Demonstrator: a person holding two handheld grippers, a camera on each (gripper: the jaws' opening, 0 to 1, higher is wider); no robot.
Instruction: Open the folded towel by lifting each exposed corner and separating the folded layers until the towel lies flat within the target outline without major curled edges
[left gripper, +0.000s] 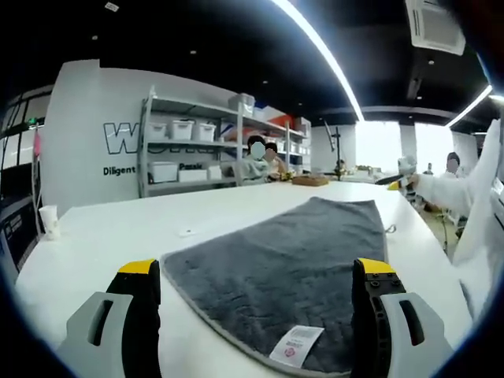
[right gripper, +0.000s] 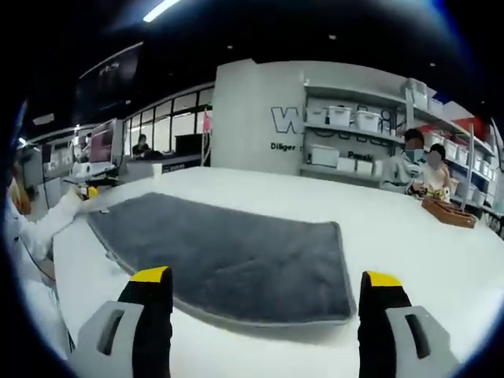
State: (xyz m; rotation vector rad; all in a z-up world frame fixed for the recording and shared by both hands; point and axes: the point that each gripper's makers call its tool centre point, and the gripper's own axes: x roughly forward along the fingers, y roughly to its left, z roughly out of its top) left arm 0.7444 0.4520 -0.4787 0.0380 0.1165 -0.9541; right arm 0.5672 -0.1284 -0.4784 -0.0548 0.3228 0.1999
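Grey towel (left gripper: pixel 287 272) lies spread flat on white table (left gripper: pixel 118 236), label (left gripper: pixel 296 345) showing. L gripper (left gripper: pixel 257 276) & R gripper (right gripper: pixel 268 287) both released, jaws apart, holding nothing.

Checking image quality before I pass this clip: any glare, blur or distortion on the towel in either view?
Left gripper view: the towel is sharp and evenly lit, the ceiling light strip and far windows blow out, and fisheye bends the table edges. Right gripper view: the towel is clear, slightly softer, with a faint shadow under its near edge.
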